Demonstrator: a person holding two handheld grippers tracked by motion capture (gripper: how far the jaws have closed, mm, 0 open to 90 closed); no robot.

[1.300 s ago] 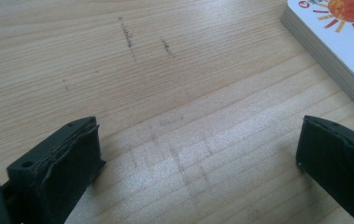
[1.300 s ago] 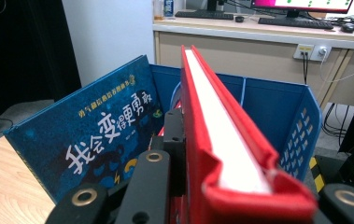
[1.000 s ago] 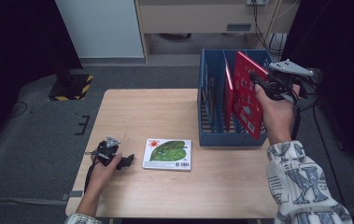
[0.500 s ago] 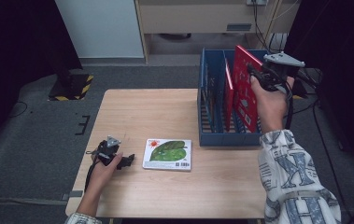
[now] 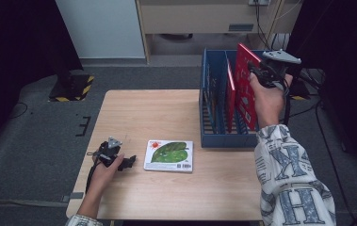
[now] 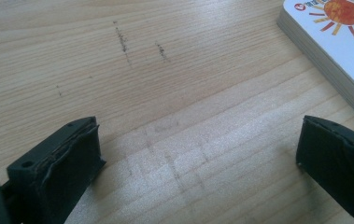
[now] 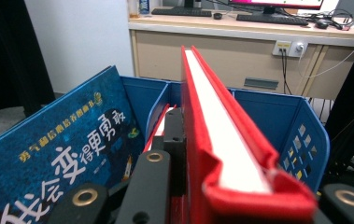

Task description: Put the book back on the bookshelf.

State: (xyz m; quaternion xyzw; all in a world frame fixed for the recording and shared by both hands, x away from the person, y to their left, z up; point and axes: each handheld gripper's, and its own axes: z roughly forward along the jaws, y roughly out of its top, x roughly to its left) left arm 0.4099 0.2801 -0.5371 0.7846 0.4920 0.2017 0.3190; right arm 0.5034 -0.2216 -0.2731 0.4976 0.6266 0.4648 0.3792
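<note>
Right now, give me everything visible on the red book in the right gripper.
The red book is a hardcover: red boards and spine wrapped around a white page block, edge-on in the right gripper view. It stands roughly upright, slightly tilted, partly inside the blue crate, with its top well above the rim. The right gripper is shut on its upper edge. Another red book stands beside it, a dark blue one further over. The cover shows pale markings too small to read.
</note>
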